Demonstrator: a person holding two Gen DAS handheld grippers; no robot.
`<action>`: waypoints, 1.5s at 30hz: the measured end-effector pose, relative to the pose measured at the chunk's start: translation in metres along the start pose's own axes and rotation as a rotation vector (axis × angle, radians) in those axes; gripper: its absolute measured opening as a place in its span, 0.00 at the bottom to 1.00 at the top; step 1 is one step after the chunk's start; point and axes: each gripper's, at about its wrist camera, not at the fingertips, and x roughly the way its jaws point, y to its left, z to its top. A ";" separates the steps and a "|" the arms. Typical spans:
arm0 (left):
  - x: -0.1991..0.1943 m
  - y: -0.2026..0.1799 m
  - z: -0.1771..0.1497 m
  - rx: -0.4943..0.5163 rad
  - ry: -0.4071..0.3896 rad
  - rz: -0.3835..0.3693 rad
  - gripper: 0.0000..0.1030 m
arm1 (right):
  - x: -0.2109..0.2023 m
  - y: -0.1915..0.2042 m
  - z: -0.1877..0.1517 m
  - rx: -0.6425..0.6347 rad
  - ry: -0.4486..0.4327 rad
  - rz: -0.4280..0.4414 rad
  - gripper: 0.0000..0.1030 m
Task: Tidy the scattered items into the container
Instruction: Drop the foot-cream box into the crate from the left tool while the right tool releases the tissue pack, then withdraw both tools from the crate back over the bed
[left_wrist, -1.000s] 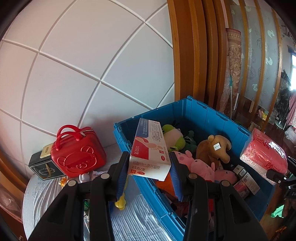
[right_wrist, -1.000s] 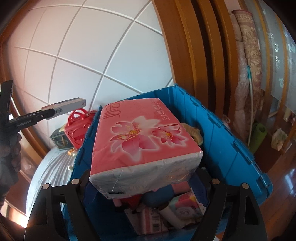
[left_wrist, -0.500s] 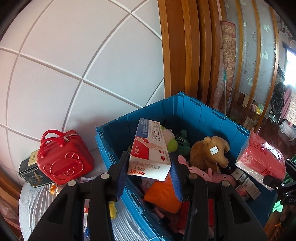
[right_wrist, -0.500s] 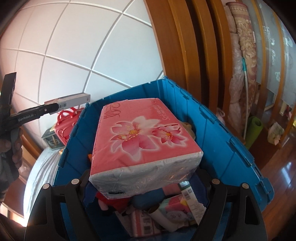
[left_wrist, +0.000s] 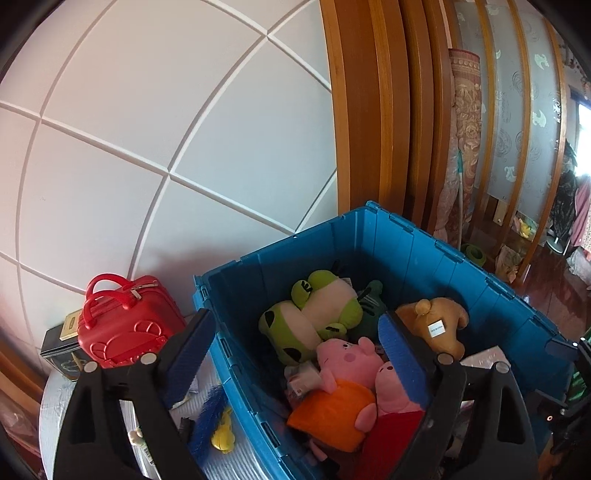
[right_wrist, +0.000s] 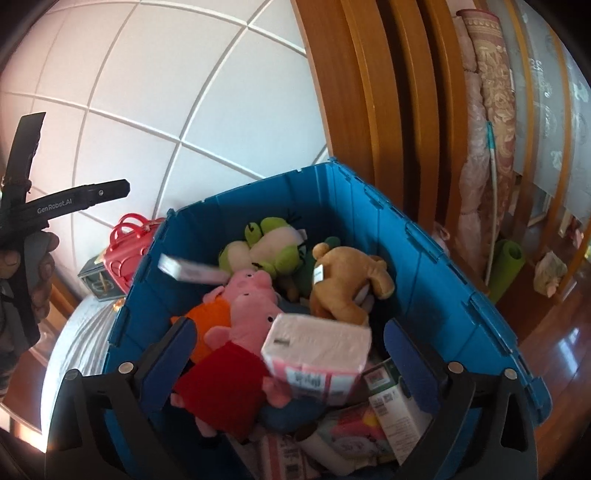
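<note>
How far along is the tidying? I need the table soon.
Done: plush toys fill the blue plastic crate, and the pink tissue pack and a small white box are dropping in. In hand: nothing; both jaws open. Left: red mini suitcase, dark tin, yellow toy on the table.

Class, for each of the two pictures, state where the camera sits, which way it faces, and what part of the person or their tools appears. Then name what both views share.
Left wrist view: sits on the left tool, looking forward and down over the blue bin's left rim; both its open fingers show.
Right wrist view: sits on the right tool, looking down into the bin; its open fingers show, plus the person's left hand.
Shared: the bin, brown bear, pink pig plush, red case.
</note>
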 end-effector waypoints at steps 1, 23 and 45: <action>0.000 0.001 -0.003 0.000 0.007 0.007 0.88 | -0.001 0.001 0.000 -0.002 -0.001 0.005 1.00; -0.064 0.081 -0.085 -0.140 0.062 0.086 0.88 | -0.027 0.087 -0.008 -0.138 0.009 0.101 1.00; -0.092 0.222 -0.199 -0.292 0.175 0.200 0.88 | -0.007 0.232 -0.029 -0.284 0.065 0.197 1.00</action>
